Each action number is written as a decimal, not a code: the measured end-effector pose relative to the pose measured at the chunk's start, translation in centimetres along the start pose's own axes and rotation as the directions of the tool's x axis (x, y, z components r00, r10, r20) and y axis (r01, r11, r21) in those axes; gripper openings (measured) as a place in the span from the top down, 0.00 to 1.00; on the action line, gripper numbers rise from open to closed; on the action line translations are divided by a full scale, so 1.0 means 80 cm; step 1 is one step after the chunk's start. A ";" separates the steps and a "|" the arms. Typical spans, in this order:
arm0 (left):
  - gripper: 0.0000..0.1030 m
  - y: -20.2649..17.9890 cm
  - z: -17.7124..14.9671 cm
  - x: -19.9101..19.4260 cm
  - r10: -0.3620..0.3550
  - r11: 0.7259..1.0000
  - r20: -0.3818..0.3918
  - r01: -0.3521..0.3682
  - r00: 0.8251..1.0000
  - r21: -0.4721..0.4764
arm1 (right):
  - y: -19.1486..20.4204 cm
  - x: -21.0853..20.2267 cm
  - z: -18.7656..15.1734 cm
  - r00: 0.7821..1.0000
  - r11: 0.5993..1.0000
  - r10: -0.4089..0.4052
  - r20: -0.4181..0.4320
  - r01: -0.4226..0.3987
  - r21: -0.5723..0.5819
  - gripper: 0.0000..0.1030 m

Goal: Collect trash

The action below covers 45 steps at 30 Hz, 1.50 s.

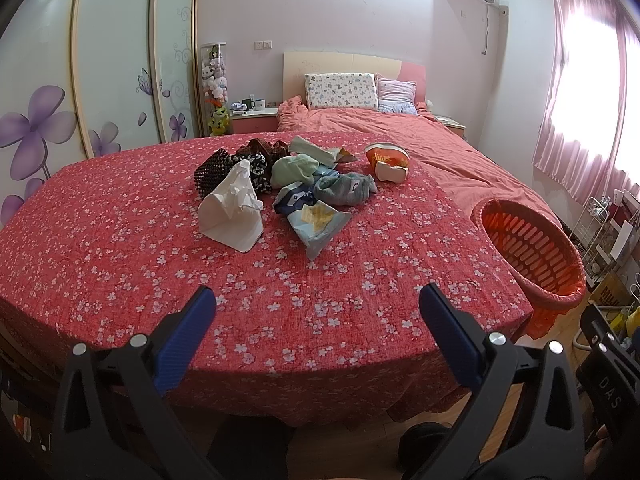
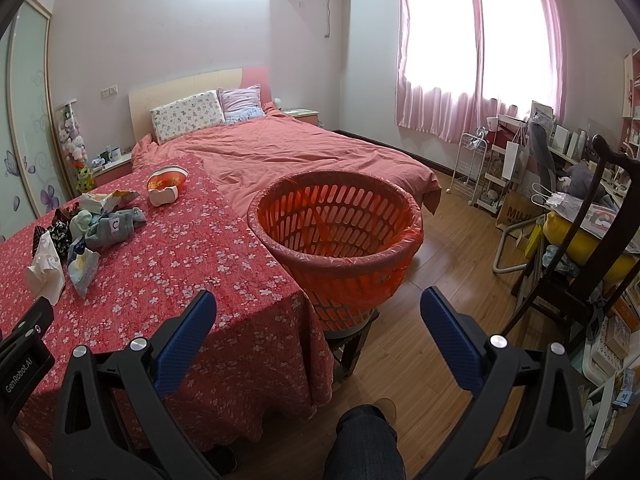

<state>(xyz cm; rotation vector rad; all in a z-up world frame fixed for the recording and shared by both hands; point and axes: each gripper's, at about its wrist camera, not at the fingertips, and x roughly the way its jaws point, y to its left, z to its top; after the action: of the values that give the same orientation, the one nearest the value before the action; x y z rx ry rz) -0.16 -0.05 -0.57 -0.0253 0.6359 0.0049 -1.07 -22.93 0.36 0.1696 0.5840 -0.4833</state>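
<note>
Both jaws stand wide apart and grasp nothing. Left gripper (image 1: 318, 302): blue pads (image 1: 188, 336) spread over the near edge of the table (image 1: 120, 240), above the cloth and apart from every item. Right gripper (image 2: 318, 306): pads (image 2: 448, 340) equally spread, hovering over the table corner and the floor (image 2: 432, 360), with the basket (image 2: 340, 240) straight ahead between them.

Bed (image 2: 300, 152): salmon cover, behind the table, two pillows (image 1: 340, 90) at the headboard.

Table: red cloth with white flowers. All loose items lie grouped toward its far middle.

Basket: orange, slotted wall, lined with a red bag folded over the rim. It stands just beside the right edge of the table, raised on a dark stand. No items show inside it.

Items on the table, largest first:
- White tissue pack (image 1: 234, 208), crumpled top, nearest the left gripper, left side of the group.
- Light blue wrapper (image 1: 318, 224), flattened, just right of the tissue pack.
- Grey sock (image 1: 346, 188) and green sock (image 1: 294, 168), touching, behind the wrapper.
- Dark patterned cloths (image 1: 232, 164), behind the tissue pack.
- Orange cup (image 1: 386, 160), tipped, at the right of the group, apart from the socks.

A trouser knee (image 2: 368, 440) shows at the bottom of the right wrist view.
</note>
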 end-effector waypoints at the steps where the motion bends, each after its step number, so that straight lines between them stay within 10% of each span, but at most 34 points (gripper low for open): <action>1: 0.04 0.000 0.000 0.000 0.000 1.000 0.000 0.000 1.000 0.000 | 0.000 0.000 0.000 1.000 1.000 0.000 0.000 0.000 0.000 0.02; 33: 0.04 0.143 0.093 0.161 0.055 0.992 -0.157 -0.073 0.986 -0.106 | 0.064 0.046 0.026 0.980 0.978 0.197 -0.030 -0.199 -0.069 0.02; 45: 0.29 0.150 0.096 0.230 -0.046 0.994 -0.240 0.021 0.970 -0.104 | 0.129 0.072 0.039 0.949 0.941 0.307 -0.070 -0.314 -0.126 0.02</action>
<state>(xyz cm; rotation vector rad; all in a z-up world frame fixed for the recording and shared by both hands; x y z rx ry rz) 19.04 12.09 -5.57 -0.1355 0.8793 0.0009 9.63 -17.05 -0.17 0.1406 0.6238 -0.1319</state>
